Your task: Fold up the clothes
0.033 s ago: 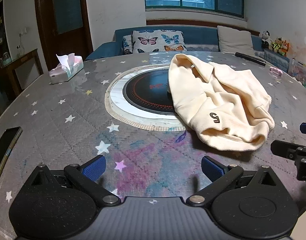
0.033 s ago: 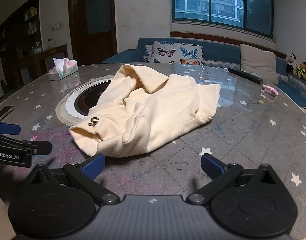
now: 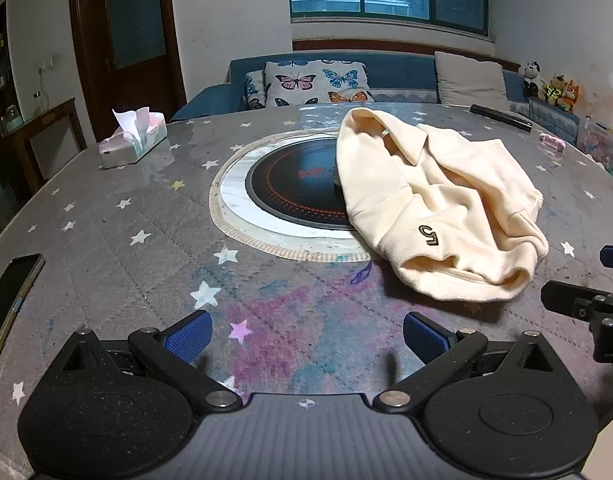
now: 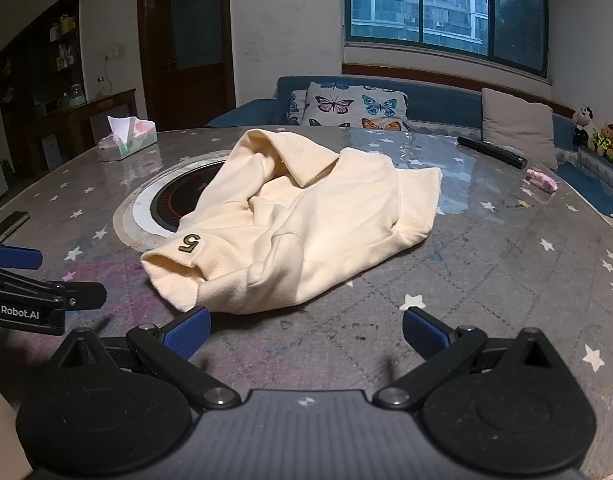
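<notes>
A cream collared garment (image 3: 438, 204) with a "5" badge lies crumpled on the round table, partly over the black induction plate (image 3: 294, 188). It also shows in the right wrist view (image 4: 306, 224). My left gripper (image 3: 306, 338) is open and empty, hovering over the table to the left of and nearer than the garment's near end. My right gripper (image 4: 306, 330) is open and empty, just short of the garment's near edge, its left fingertip (image 4: 188, 330) almost at the cloth. Each gripper shows at the other view's edge.
A tissue box (image 3: 132, 140) stands at the far left. A phone (image 3: 10, 292) lies at the left table edge. A black remote (image 4: 492, 152) and a small pink object (image 4: 542, 180) lie at the far right. A sofa with cushions stands behind the table.
</notes>
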Motion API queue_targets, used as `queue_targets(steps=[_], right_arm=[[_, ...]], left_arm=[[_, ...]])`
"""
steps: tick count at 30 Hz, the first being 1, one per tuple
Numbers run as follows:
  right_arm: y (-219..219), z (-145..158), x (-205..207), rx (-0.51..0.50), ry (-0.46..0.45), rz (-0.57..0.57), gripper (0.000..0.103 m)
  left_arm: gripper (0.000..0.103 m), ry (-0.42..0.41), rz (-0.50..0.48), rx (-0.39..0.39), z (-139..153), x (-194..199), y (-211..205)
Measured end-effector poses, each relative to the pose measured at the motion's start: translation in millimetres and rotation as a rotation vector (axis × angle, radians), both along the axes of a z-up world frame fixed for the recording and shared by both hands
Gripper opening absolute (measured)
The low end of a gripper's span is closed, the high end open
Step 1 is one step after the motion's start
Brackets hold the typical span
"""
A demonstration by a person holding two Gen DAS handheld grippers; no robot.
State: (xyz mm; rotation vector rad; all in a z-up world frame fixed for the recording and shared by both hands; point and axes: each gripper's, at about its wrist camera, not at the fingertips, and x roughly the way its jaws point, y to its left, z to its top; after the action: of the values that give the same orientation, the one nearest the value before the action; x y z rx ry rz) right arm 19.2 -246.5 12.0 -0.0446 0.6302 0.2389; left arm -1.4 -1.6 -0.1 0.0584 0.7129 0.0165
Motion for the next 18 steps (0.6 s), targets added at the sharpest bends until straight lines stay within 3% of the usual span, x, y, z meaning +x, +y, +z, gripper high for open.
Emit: queue_targets(steps=[18], right_arm=[[8.3,-1.8,-15.4,-0.007,0.003,0.033,0.103]], left_arm=[[0.103,0.009,-0.017,0.03,-1.3,-17.0,-16.5]])
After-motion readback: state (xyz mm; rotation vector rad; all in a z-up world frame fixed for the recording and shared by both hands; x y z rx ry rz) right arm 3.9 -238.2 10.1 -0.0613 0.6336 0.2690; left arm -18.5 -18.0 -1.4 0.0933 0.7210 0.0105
